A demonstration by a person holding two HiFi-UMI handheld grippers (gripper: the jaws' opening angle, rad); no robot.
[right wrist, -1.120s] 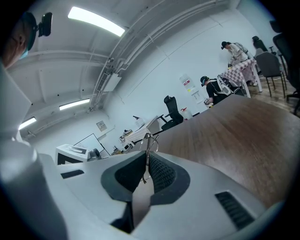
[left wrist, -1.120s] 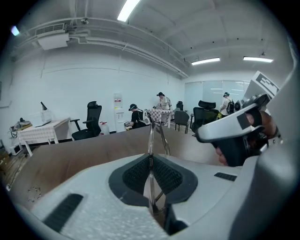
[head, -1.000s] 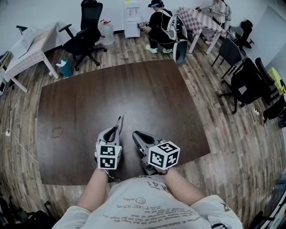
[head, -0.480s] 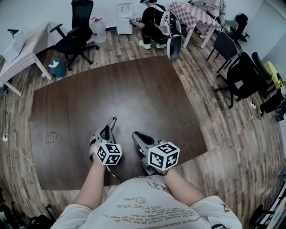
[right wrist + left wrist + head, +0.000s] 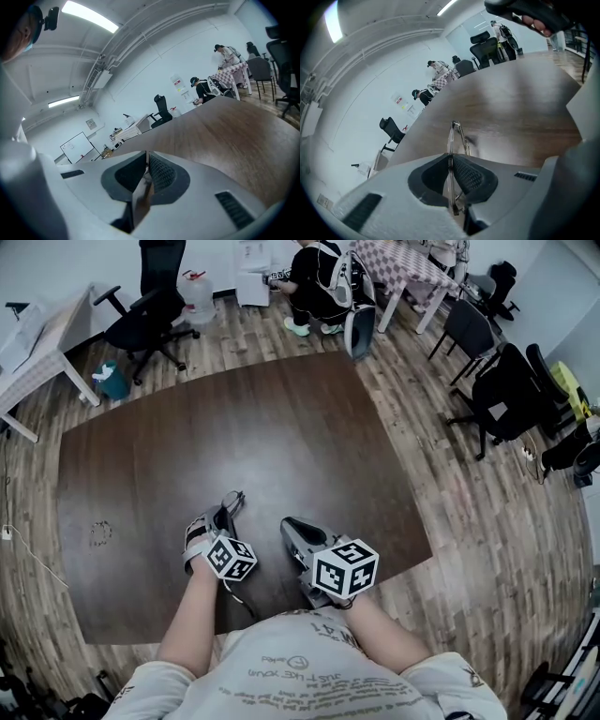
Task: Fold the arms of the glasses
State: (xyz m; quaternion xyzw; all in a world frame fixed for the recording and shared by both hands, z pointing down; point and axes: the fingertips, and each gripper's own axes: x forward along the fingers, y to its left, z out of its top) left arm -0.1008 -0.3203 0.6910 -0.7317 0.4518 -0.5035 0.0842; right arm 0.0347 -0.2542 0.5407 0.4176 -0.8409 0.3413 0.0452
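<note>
My left gripper is clamped on the thin-framed glasses just above the brown table. My right gripper has its jaws together and empty.

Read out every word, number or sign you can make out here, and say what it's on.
"41", upside down, a tentative reading: on the shirt near the collar.
Shirt's chest print: upside-down lettering, too blurred to read.
Left hand-held gripper and right hand-held gripper: square marker patterns only, no words.
Wall notices: too small to read.
</note>
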